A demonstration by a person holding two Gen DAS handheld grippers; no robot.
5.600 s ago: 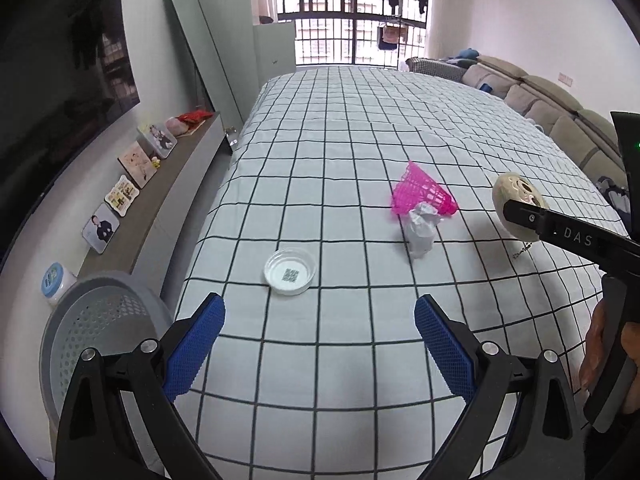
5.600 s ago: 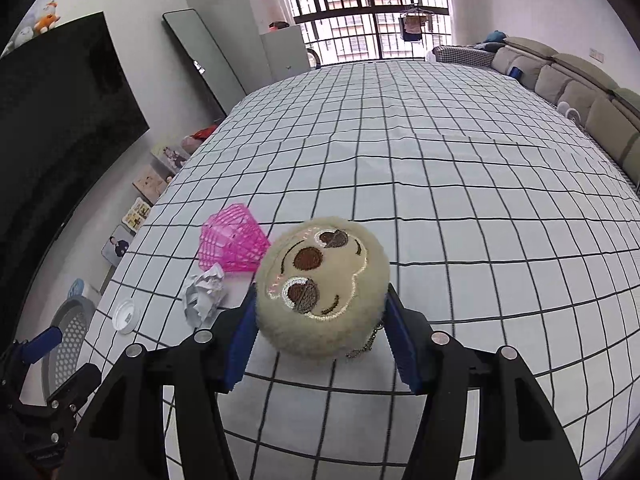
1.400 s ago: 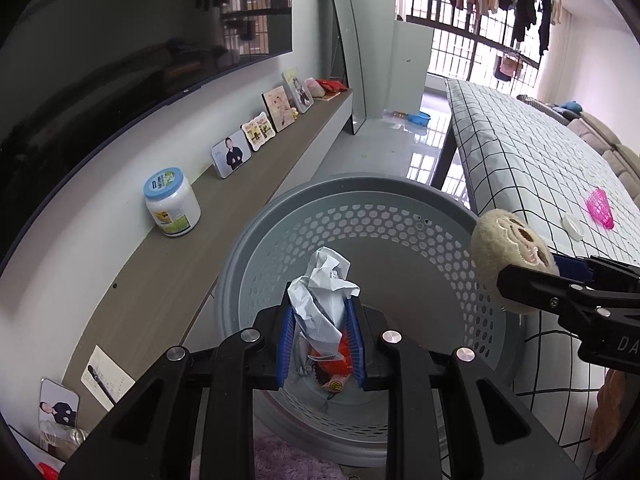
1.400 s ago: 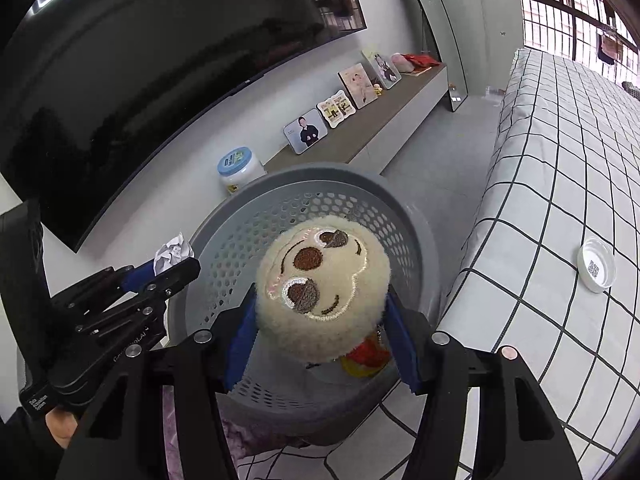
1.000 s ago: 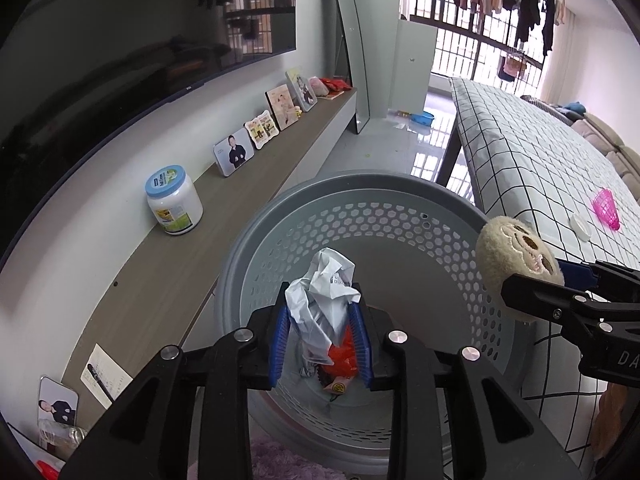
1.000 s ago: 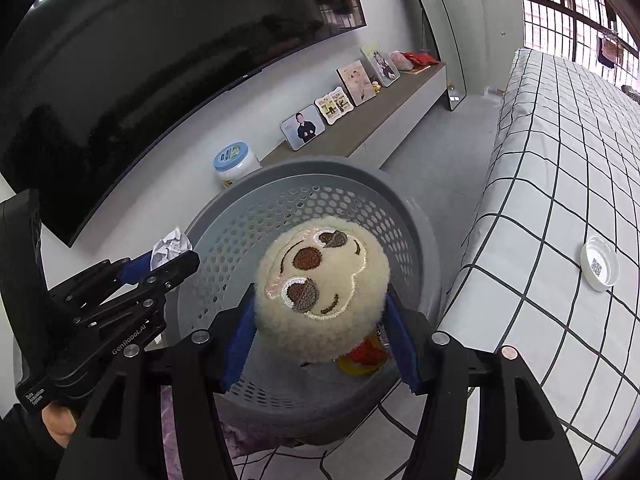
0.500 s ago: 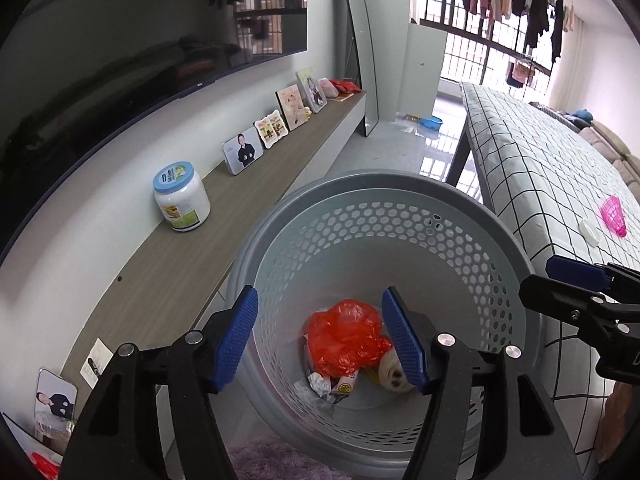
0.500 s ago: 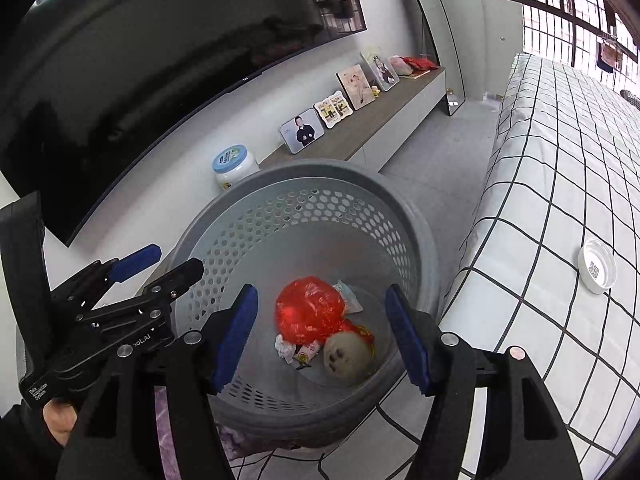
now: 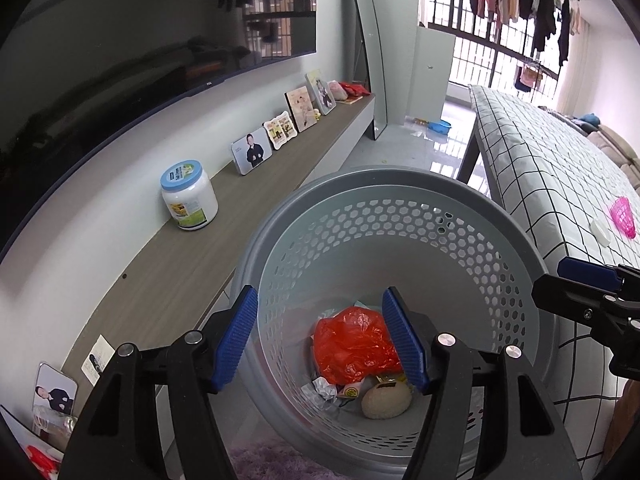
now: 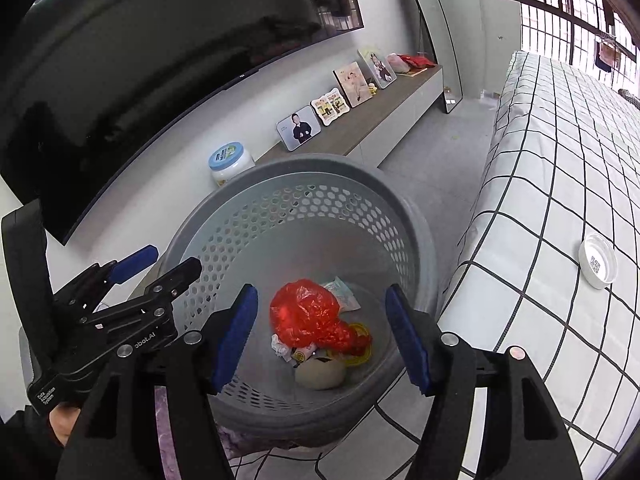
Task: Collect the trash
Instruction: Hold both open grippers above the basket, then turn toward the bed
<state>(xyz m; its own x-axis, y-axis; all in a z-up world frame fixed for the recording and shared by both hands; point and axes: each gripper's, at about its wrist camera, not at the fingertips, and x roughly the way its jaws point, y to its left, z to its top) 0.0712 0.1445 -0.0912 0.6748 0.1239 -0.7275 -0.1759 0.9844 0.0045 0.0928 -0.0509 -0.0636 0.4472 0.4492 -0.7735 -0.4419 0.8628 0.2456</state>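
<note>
Both grippers hang over a grey perforated basket (image 9: 400, 184) (image 10: 300, 168) on the floor. My left gripper (image 9: 320, 300) is open with nothing between its blue pads; the right wrist view shows it at the basket's left rim (image 10: 170, 260). My right gripper (image 10: 322, 296) is open and empty too, and it appears at the right edge of the left wrist view (image 9: 576, 286). On the basket's bottom lie a red plastic bag (image 9: 356, 344) (image 10: 308, 312), a beige plush ball (image 9: 386, 400) (image 10: 320, 374) and crumpled paper (image 9: 322, 386) (image 10: 280, 346).
A table with a checked cloth (image 9: 540, 160) (image 10: 560, 140) stands right of the basket, with a white lid (image 9: 600, 226) (image 10: 598, 260) and a pink mesh cup (image 9: 623, 216) on it. A long shelf on the left carries a jar (image 9: 189, 196) and photo frames.
Both grippers opened over the basket. The crumpled paper left the left gripper and the plush ball left the right one; both now lie in the basket.
</note>
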